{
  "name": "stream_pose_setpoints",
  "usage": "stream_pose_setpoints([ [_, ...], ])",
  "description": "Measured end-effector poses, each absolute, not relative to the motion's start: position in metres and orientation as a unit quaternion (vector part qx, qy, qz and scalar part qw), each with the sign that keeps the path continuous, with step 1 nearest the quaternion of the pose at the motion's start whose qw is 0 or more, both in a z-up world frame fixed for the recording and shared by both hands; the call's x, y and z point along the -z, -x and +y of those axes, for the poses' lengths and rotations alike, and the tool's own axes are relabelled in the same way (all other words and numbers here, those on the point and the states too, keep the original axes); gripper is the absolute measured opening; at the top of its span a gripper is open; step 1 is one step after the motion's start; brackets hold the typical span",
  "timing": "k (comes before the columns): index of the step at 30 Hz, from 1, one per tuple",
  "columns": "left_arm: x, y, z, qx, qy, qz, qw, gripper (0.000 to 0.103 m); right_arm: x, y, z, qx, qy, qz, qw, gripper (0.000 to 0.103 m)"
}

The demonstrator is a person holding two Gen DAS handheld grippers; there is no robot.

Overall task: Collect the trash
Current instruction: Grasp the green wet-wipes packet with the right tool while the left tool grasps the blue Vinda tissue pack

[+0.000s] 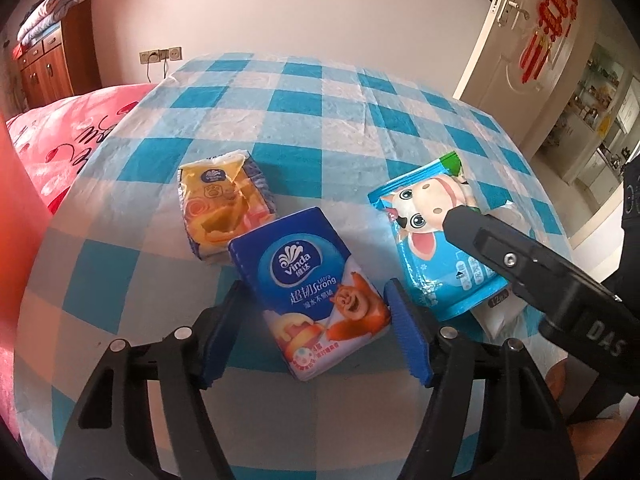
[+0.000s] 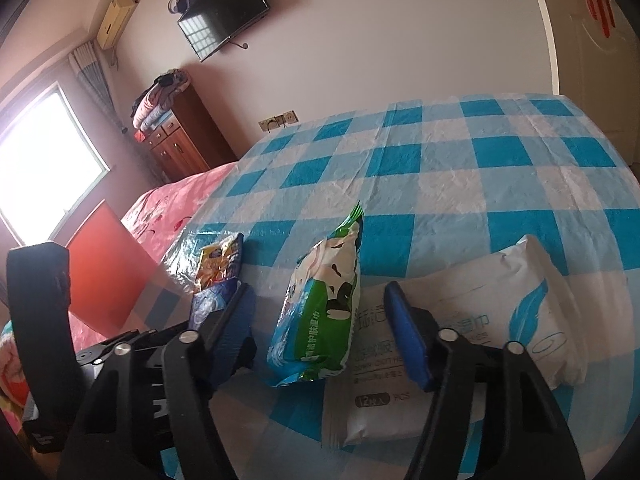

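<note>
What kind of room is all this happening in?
Most likely a bedroom in a home: a bed with a pink cover, a wooden dresser piled with folded bedding, and a wall-mounted TV near the window.

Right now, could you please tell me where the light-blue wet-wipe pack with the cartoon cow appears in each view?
Left wrist view: the light-blue cartoon-cow wipe pack lies right of centre, partly under the right hand-held gripper's finger.
Right wrist view: the same pack stands on edge at centre, between the blue pads.
Shared landmark: the orange torn tissue packet, farther left on the table.
</note>
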State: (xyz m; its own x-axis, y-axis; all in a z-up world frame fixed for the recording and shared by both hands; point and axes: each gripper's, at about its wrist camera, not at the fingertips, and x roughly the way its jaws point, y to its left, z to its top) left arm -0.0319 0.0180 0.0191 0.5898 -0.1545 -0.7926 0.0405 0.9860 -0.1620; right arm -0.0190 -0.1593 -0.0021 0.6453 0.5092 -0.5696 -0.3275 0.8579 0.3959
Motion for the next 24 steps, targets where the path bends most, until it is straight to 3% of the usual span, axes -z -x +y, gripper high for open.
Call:
stream_pose_setpoints([
  [12,-0.02,0.039,0.036,0.07,0.087,0.442,0.89,0.066,0.007,0.017,-0.146,-0.223,-0.097,0.363,0.899,0.037],
  [24,-0.033,0.051,0.063,0.078,0.102,0.42,0.899,0.066,0.002,0.024,-0.143,-0.211,-0.084,0.344,0.911,0.029],
])
